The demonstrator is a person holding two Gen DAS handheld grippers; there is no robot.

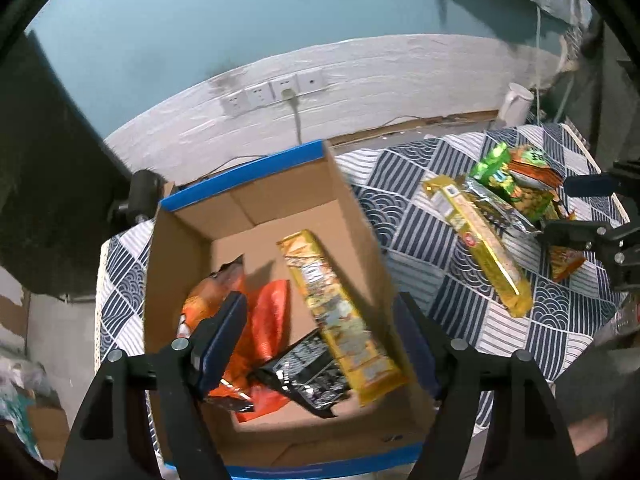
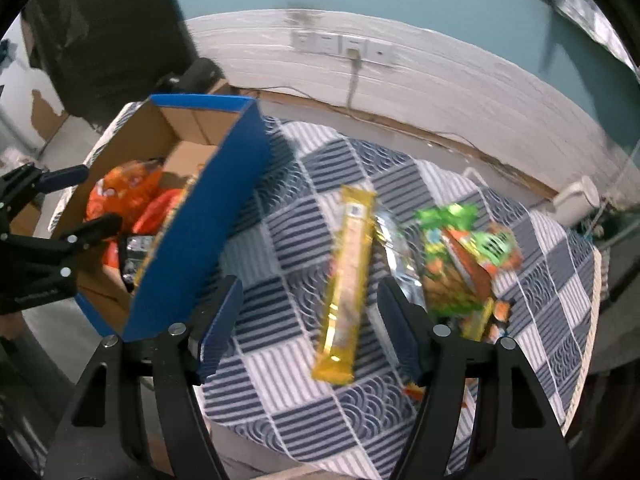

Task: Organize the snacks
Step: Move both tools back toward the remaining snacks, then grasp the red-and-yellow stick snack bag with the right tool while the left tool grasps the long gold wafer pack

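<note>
- Right gripper [image 2: 310, 320] hangs over the checked cloth [image 2: 280, 364], jaws wide and empty; the long yellow packet [image 2: 346, 280] lies flat between its fingers, long axis running away from the camera.
- Left gripper [image 1: 320, 336] is farther off, spread wide and empty above the cardboard box [image 1: 176, 264], where several snacks already lie.
- Green bags [image 2: 460, 256] sit just right of the packet.

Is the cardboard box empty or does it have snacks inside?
Not empty. The cardboard box holds orange packets, a yellow pack and a black packet.
</note>
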